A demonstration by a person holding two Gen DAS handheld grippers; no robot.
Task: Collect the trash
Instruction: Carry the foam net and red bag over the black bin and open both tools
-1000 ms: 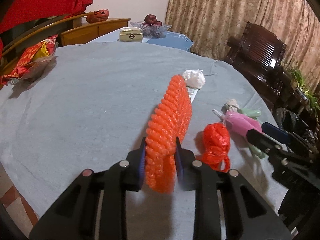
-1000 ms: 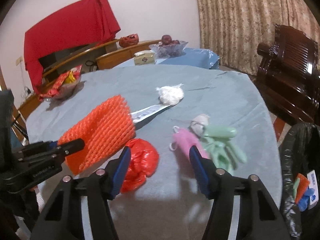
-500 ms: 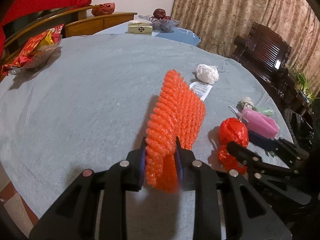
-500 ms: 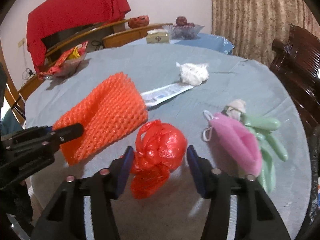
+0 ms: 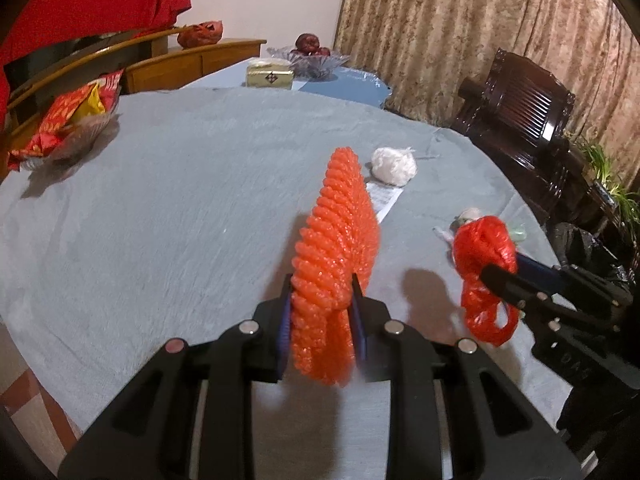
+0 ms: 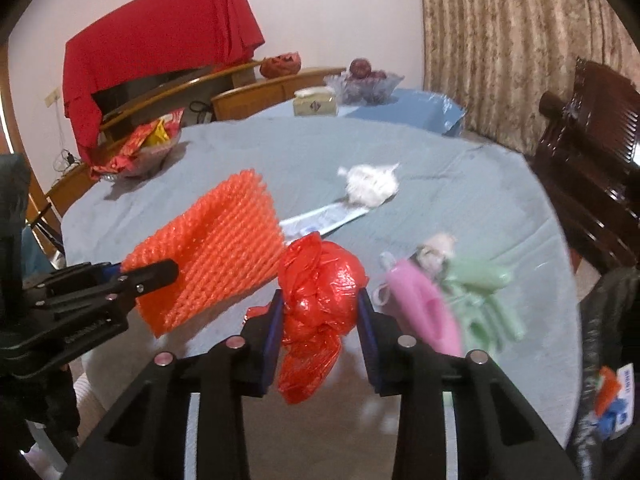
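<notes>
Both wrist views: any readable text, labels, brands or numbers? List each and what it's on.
No text is readable.
Cream box by the fruit bowl: dark diamond emblem, characters too small to read.
Printed paper strip on the table: print blurred.
White label in the black trash bag: blue marks, illegible.
Left gripper side in the right wrist view: faint embossed lettering, unreadable.

Black grippers, blue-padded fingers [image 5: 283,322], round silver screws [image 6: 407,341].

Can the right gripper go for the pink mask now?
Probably not yet: the right gripper is shut on the red plastic bag, so its fingers are full. The pink mask lies uncovered on the table just to its right.
</notes>
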